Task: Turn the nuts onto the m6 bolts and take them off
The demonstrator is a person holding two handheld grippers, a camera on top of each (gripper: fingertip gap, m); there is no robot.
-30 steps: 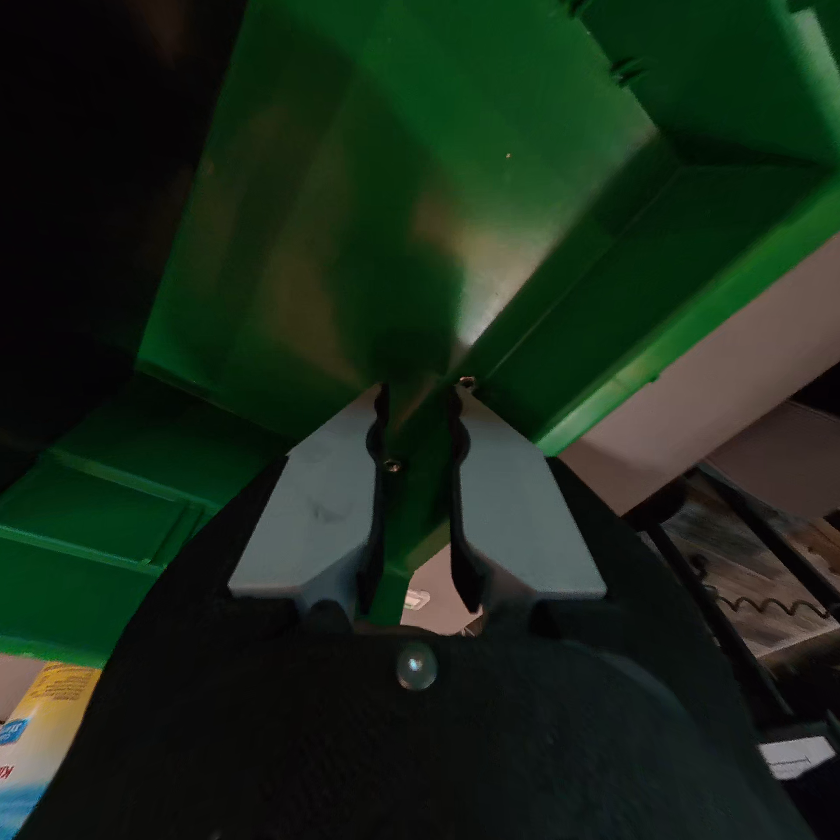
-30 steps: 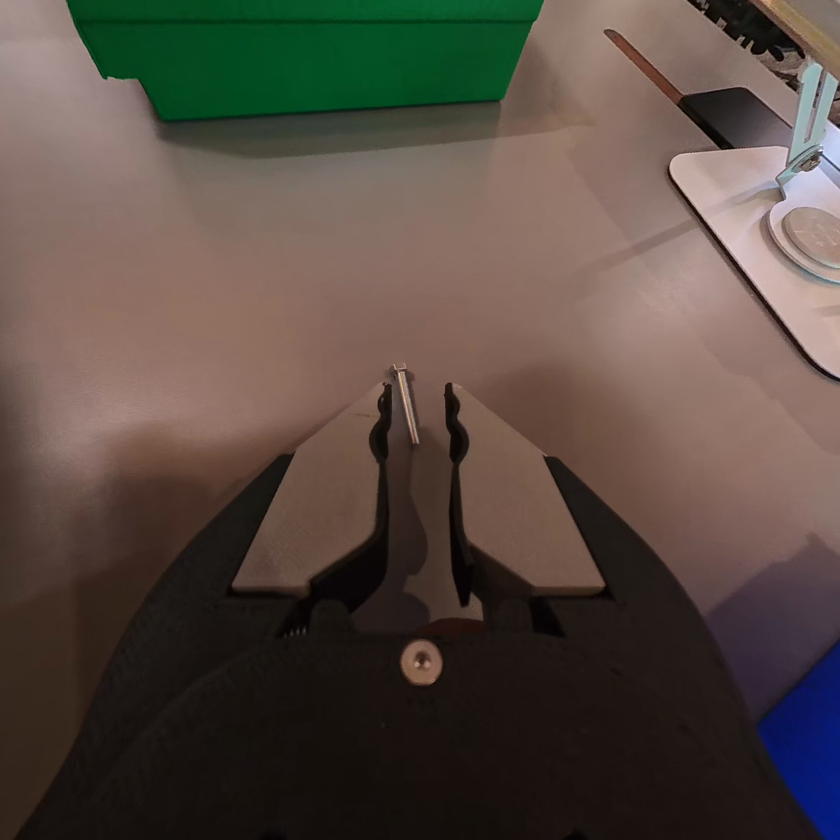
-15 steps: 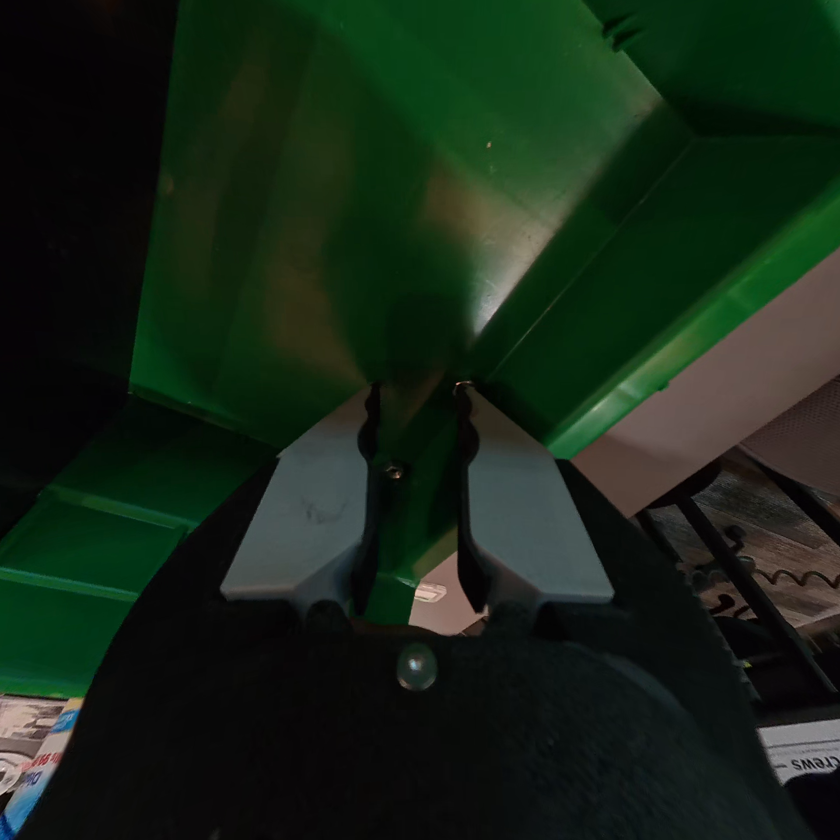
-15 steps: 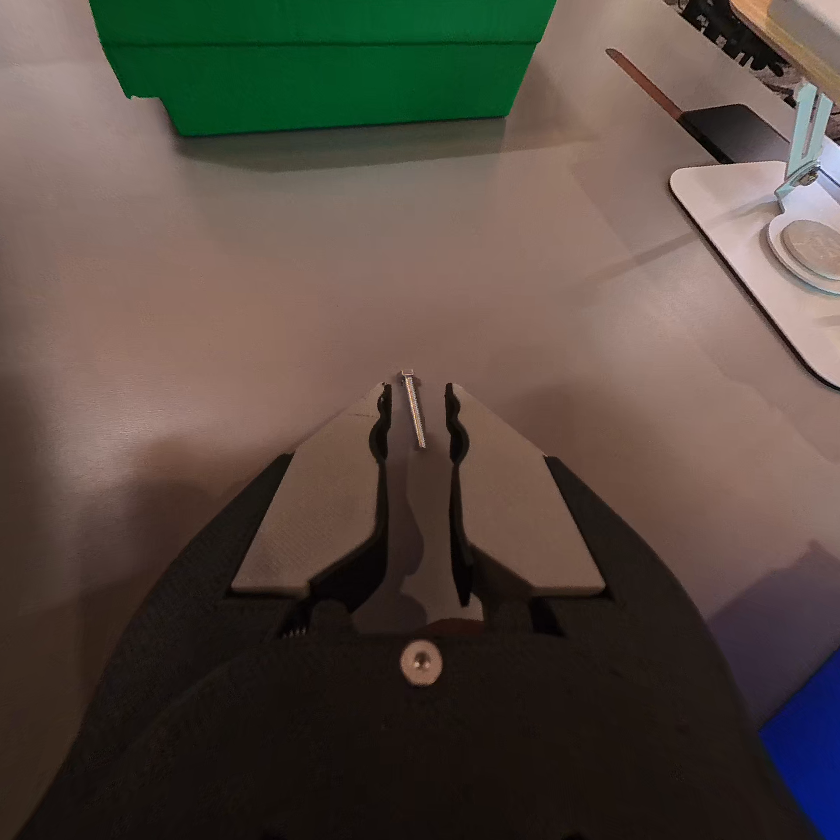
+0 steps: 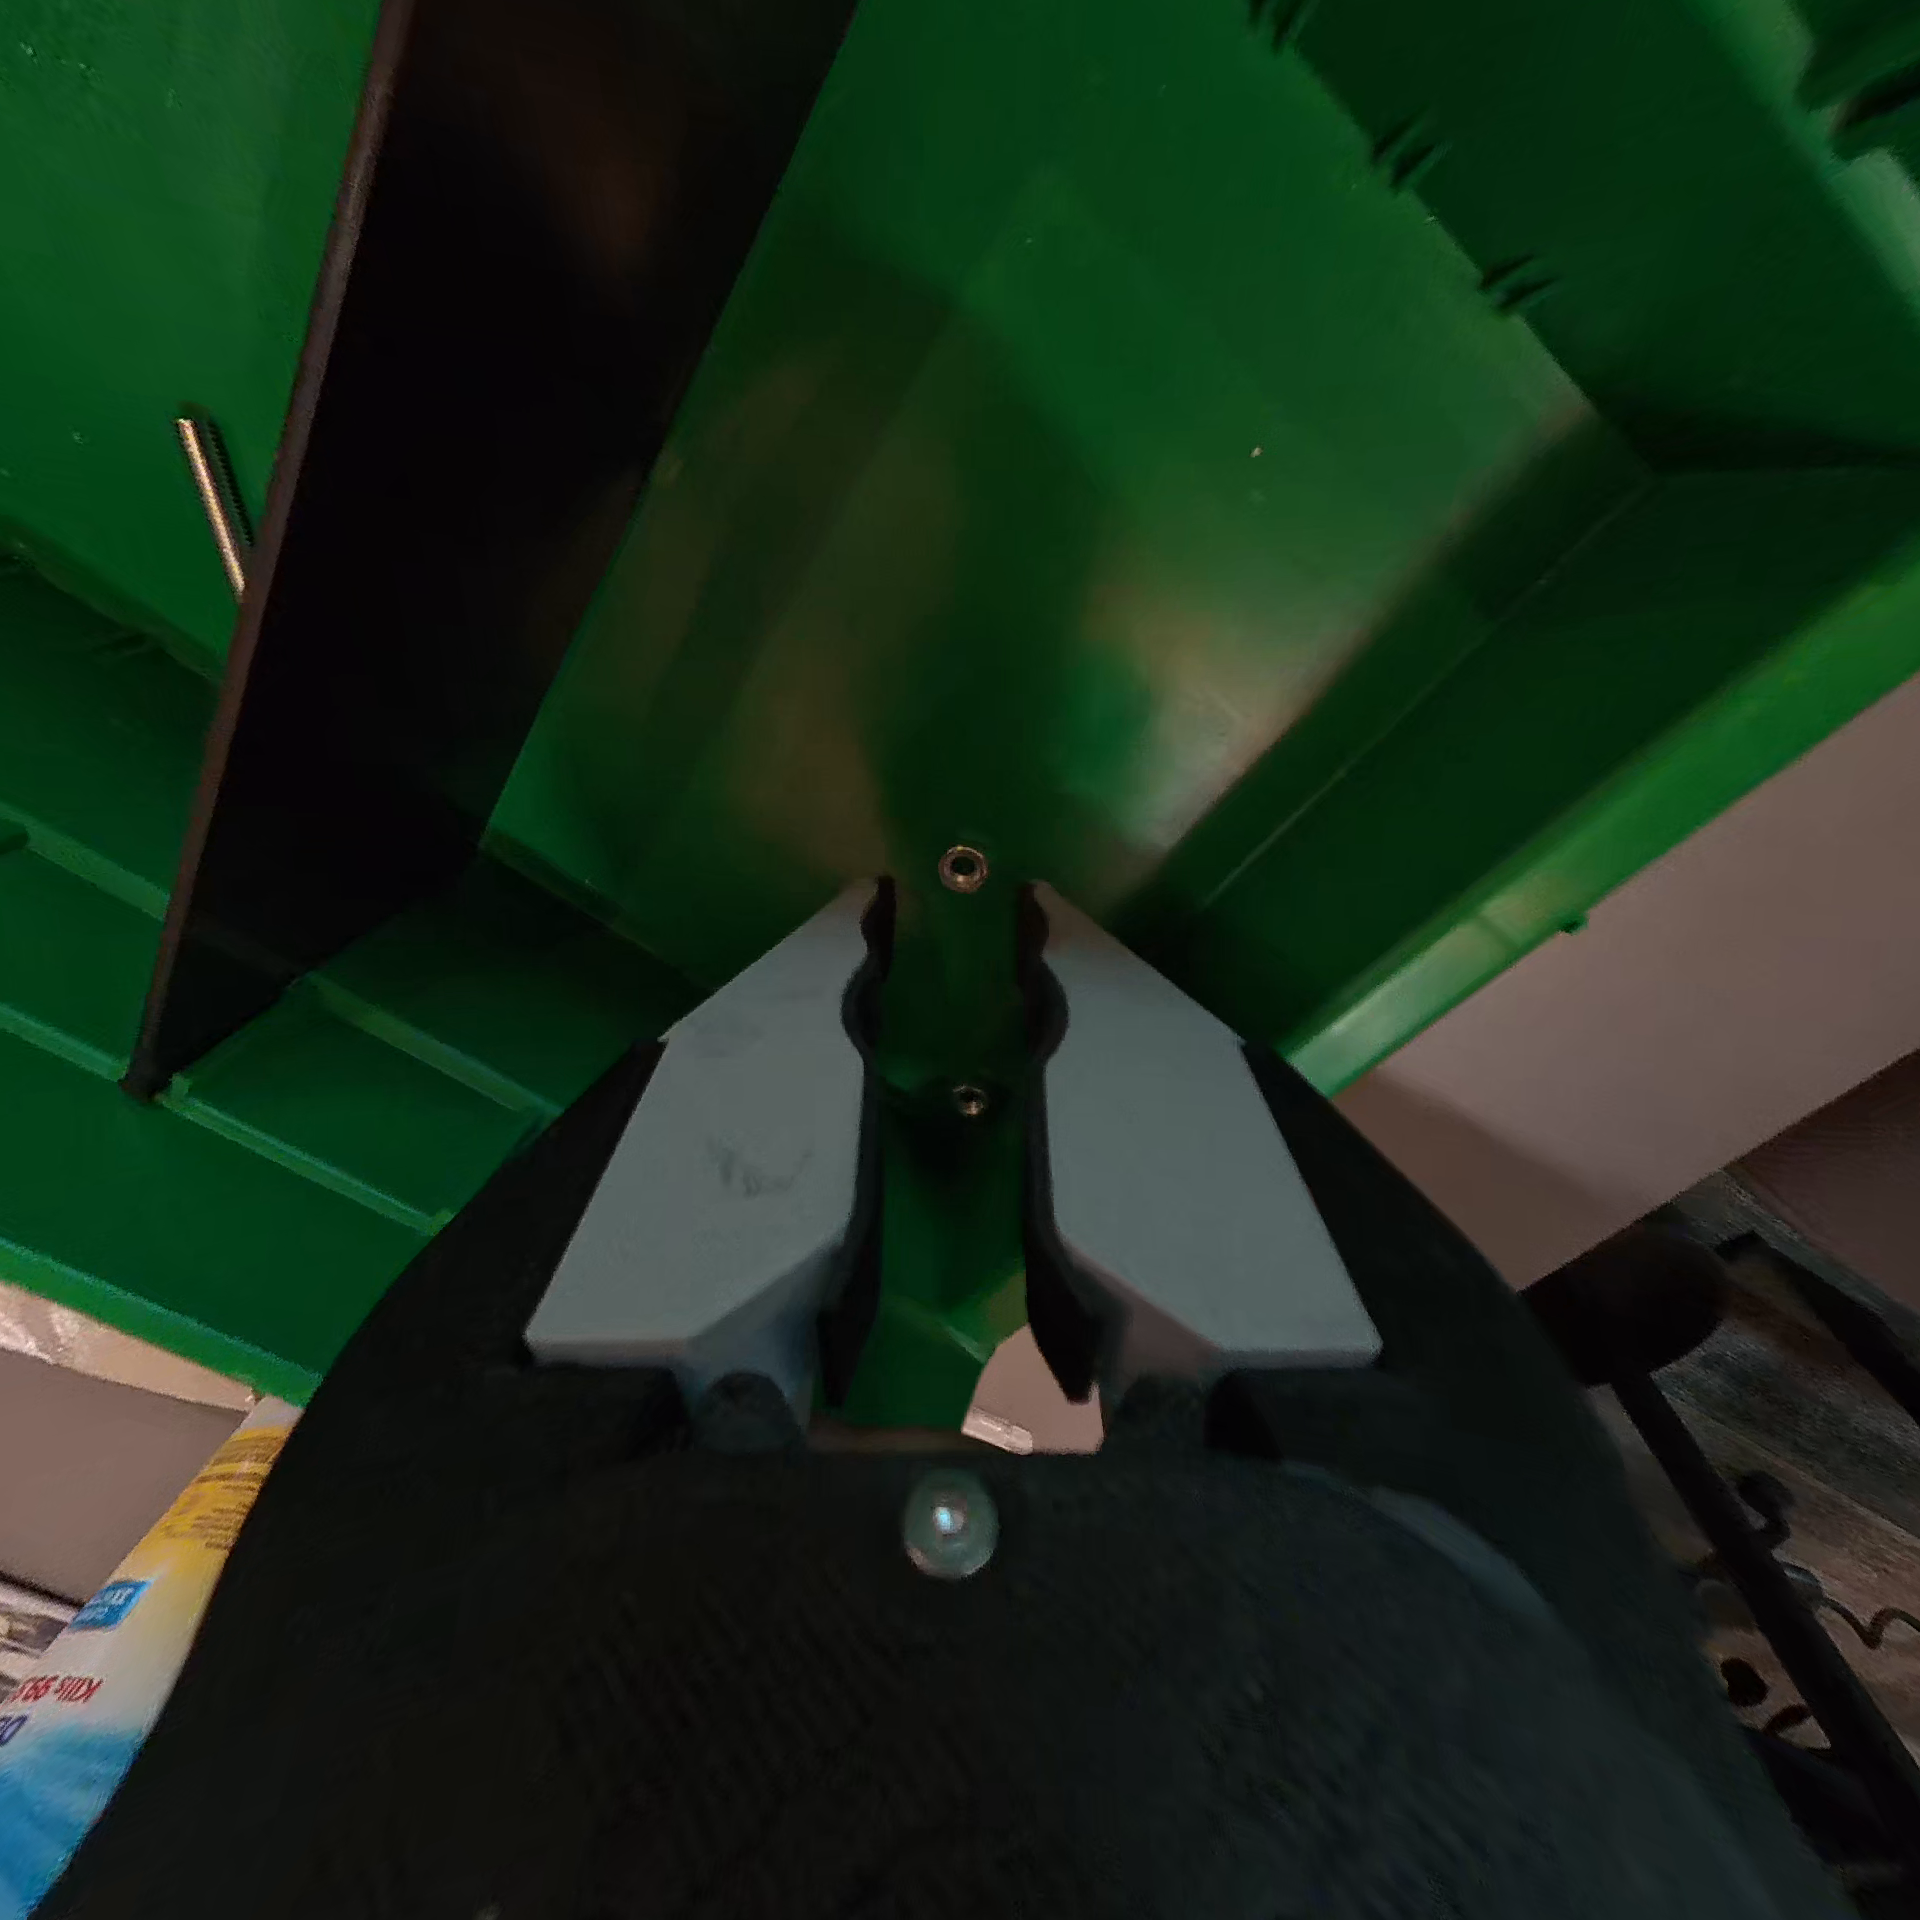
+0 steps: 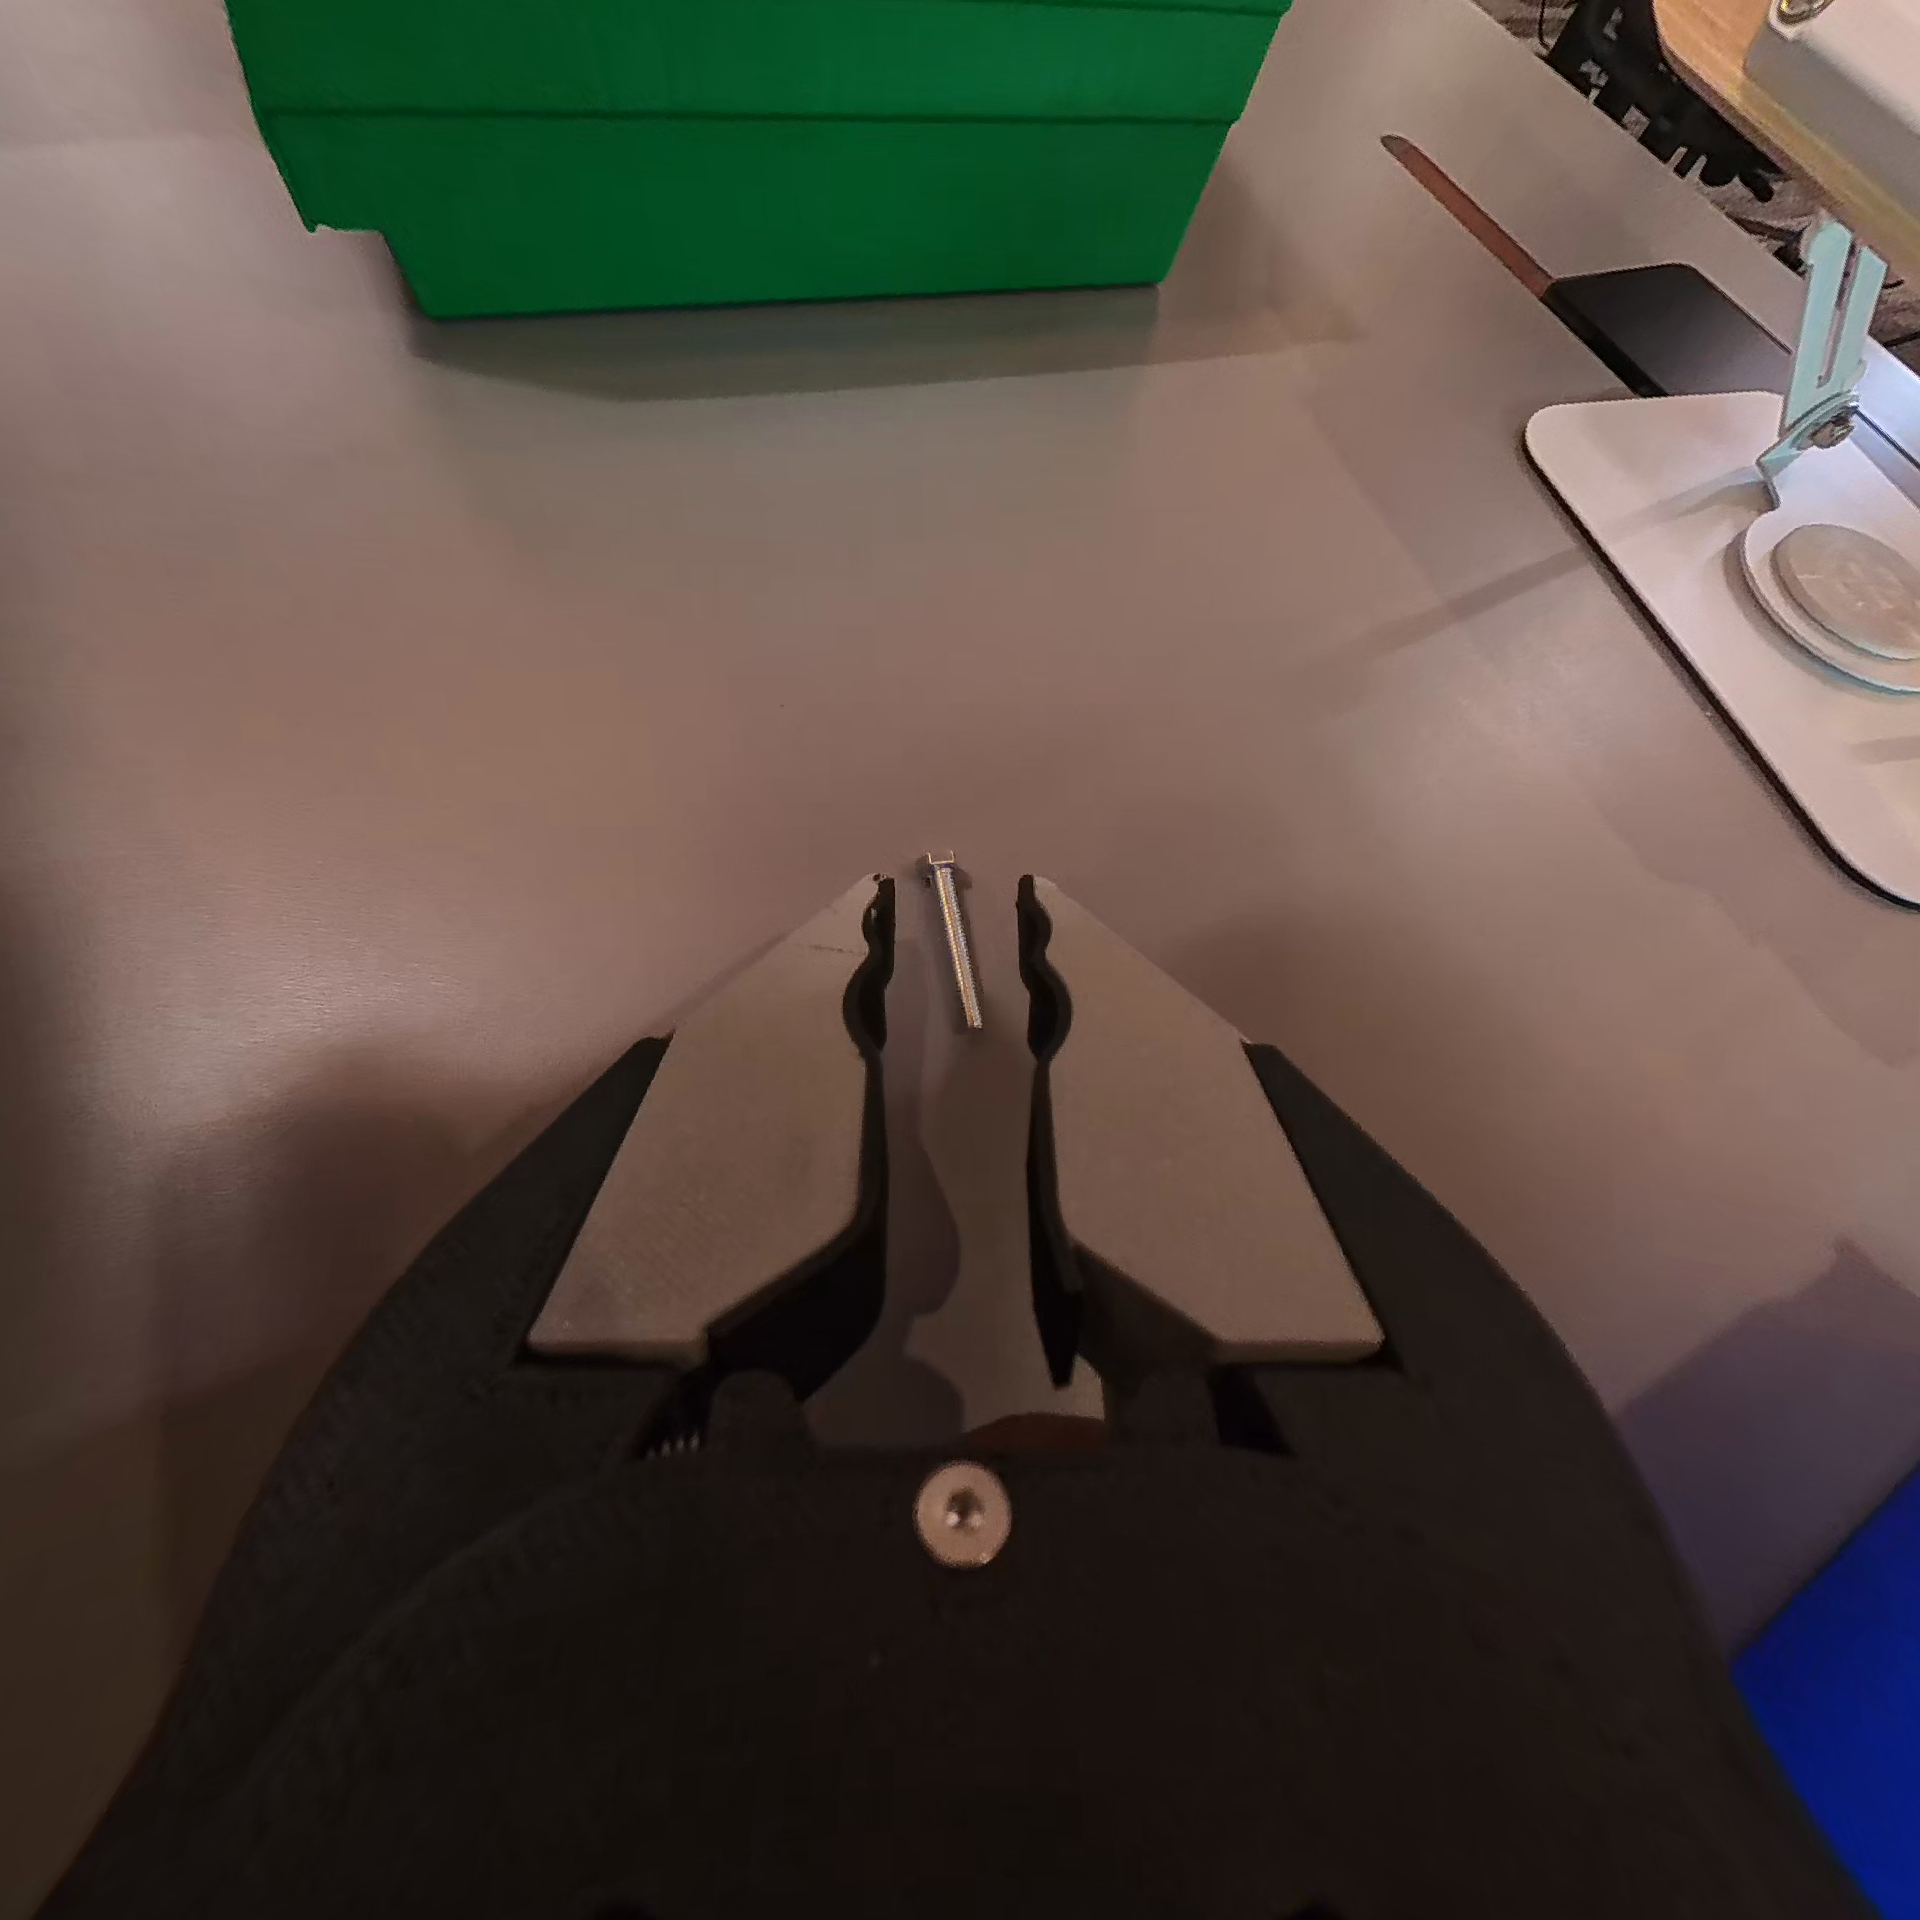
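In the left wrist view my left gripper (image 5: 951, 899) is open inside a green bin (image 5: 1039, 520). One small nut (image 5: 962, 867) lies on the bin floor just past the fingertips. A second nut (image 5: 970, 1097) lies between the fingers, untouched. A bolt (image 5: 213, 504) lies in the neighbouring compartment at far left, behind a black divider (image 5: 416, 468). In the right wrist view my right gripper (image 6: 951, 896) is open low over the grey table (image 6: 520, 675). A silver bolt (image 6: 956, 940) lies flat on the table between the fingers, head pointing away.
The green bin (image 6: 748, 156) stands at the far side of the table in the right wrist view. A white stand base (image 6: 1714, 623) with a round disc sits at right, a dark flat object (image 6: 1652, 322) behind it, a blue surface (image 6: 1849, 1714) at lower right. One gripper's finger ends stand about 35 cm off the other's.
My left gripper has shifted inside the bin so a nut now lies ahead of its tips and the divider and far bolt show. The right gripper has centred on the table bolt.
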